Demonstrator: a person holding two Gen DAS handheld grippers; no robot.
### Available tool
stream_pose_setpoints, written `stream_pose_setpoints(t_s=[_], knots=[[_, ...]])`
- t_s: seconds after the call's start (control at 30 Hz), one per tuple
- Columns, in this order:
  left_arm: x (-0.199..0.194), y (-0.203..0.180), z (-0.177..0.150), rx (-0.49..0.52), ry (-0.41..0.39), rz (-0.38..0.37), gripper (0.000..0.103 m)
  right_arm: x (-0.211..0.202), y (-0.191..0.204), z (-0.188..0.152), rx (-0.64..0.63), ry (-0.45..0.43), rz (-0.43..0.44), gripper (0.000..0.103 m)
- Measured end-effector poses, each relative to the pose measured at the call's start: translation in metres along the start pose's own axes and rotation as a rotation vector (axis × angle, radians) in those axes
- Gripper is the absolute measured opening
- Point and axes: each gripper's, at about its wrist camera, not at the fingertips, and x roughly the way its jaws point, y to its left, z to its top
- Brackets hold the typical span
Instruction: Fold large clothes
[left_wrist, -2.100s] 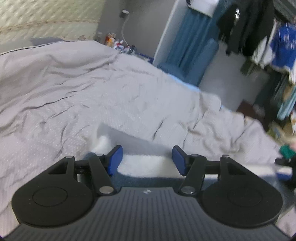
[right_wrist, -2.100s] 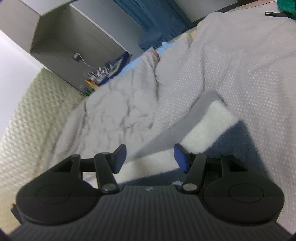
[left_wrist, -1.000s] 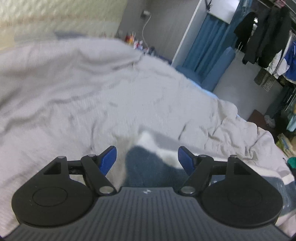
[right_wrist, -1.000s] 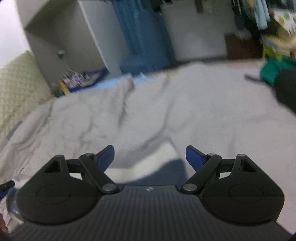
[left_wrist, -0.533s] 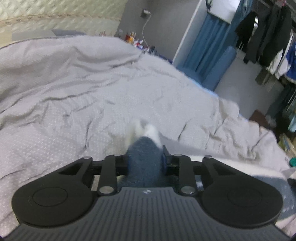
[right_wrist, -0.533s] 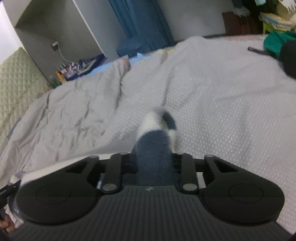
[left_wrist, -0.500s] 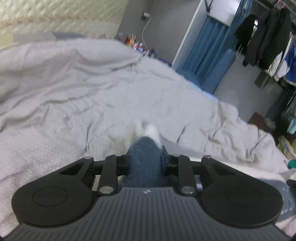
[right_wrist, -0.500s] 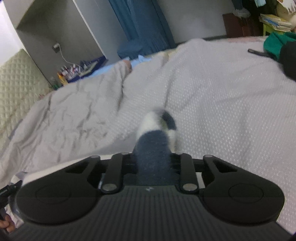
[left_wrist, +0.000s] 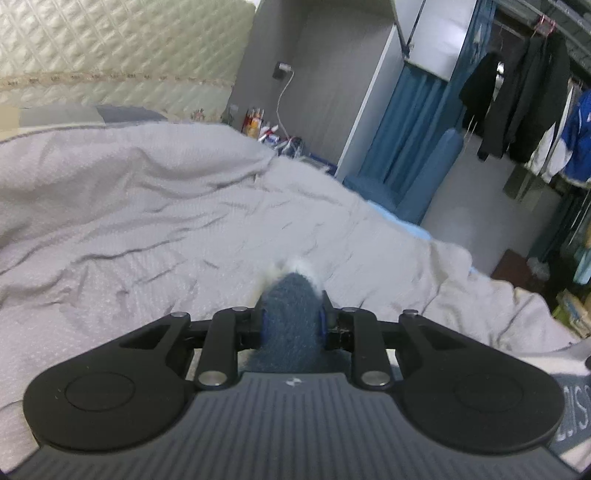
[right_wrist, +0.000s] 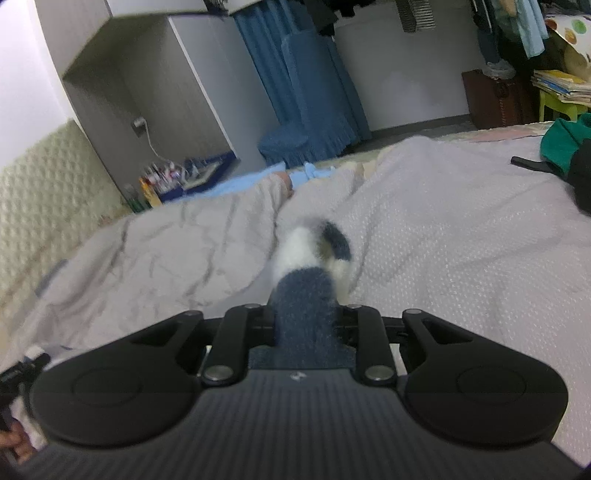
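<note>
Two tools, each clamped on a bunched fold of the same fuzzy garment. The left tool (left_wrist: 291, 319) pinches a thick wad of slate-blue fleece (left_wrist: 290, 314) between its blue pads, a tuft of white pile poking out past the tips. The right tool (right_wrist: 306, 317) squeezes another wad of that fleece (right_wrist: 306, 310), which humps forward into a rounded white lump with a dark grey patch. Both wads are held just above the bed (left_wrist: 147, 240), towards its near edge. The bed wears a pale grey cover, finely dimpled and creased into long soft wrinkles. More of the fleece trails along the near edge at the right of the left view, white with a blue band.
</note>
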Motion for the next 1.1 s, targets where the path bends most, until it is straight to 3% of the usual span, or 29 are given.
stream_pose_setpoints(t_s=[0.1, 0.27, 0.4, 0.53, 0.63, 0.8, 0.97, 1.1], knots=[[0.021, 0.000, -0.003, 0.007, 0.035, 0.017, 0.028, 0.018, -0.005, -0.010, -0.037, 0.047, -0.059, 0.026], [0.049, 0.008, -0.015, 0.004, 0.132, 0.040, 0.030, 0.034, -0.011, -0.020, -0.040, 0.096, -0.087, 0.030], [0.043, 0.014, -0.012, -0.020, 0.120, 0.011, 0.032, 0.032, -0.010, -0.022, -0.029, 0.102, -0.097, 0.032], [0.025, 0.011, -0.008, -0.029, 0.088, 0.003, 0.047, 0.023, -0.010, -0.021, 0.003, 0.097, -0.098, 0.034], [0.001, 0.003, -0.005, -0.015, 0.052, 0.003, 0.056, 0.011, -0.003, -0.020, -0.012, 0.081, -0.102, 0.043], [-0.046, -0.012, -0.009, 0.008, 0.011, -0.014, 0.069, -0.026, 0.016, -0.025, -0.072, -0.001, -0.065, 0.079], [-0.088, -0.029, -0.025, 0.031, 0.007, -0.042, 0.077, -0.068, 0.026, -0.030, -0.121, -0.094, -0.026, 0.084], [-0.110, -0.046, -0.036, 0.037, 0.001, -0.049, 0.081, -0.093, 0.040, -0.036, -0.183, -0.140, 0.029, 0.103]])
